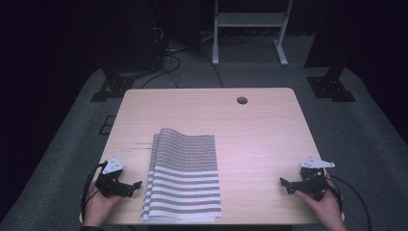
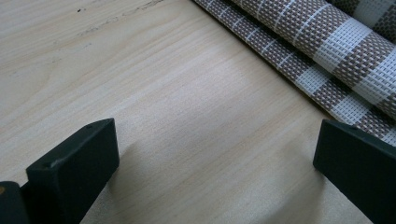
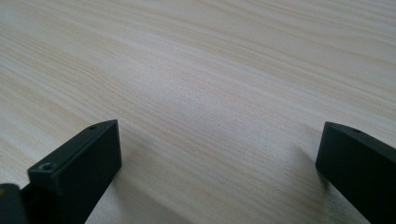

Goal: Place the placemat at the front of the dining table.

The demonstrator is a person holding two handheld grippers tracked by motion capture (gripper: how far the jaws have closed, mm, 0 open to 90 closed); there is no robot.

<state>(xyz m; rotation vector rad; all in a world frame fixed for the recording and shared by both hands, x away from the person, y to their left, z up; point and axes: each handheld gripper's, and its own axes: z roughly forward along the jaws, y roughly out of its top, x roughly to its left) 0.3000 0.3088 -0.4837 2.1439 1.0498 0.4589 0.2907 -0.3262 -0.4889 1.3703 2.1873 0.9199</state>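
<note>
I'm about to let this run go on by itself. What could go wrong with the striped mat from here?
The folded striped mat hangs slightly past the table front edge, so a sideways nudge could slide it off. Its layers lie stacked, so the open left gripper beside it might catch only some of them. The open right gripper rests far off and may arrive late.

Pale wooden surface [image 1: 260, 139] on grey carpet in a dark room

The light-grained surface has rounded corners and a small round cable hole [image 1: 242, 100] near its far edge. Behind it, a white metal frame stand [image 1: 250, 29] rests on the grey carpeted floor [image 1: 365, 139], with black cables [image 1: 168, 57] trailing beside black bracket feet [image 1: 331, 87].
</note>
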